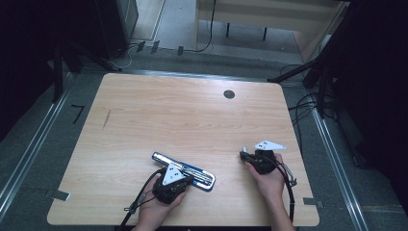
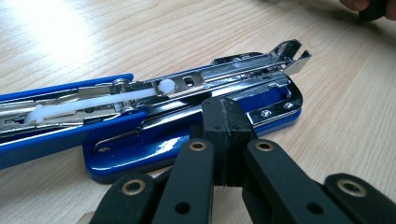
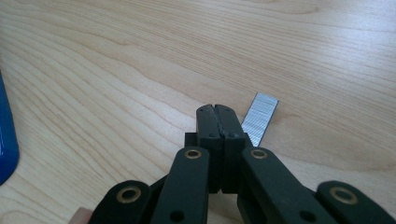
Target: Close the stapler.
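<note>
Where stapler (image 1: 185,171) lies opened, staples (image 3: 259,118) beside it.

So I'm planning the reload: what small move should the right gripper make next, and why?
Probably open the right gripper and shift it onto the staple strip. Its jaws are shut and empty, the strip lies just beside them, and the stapler lies opened with its channel exposed.

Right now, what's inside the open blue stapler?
Inside the blue stapler, a shiny metal channel runs along it, with a white plastic pusher rod. The left gripper covers part of the base, so staples inside cannot be made out.
</note>
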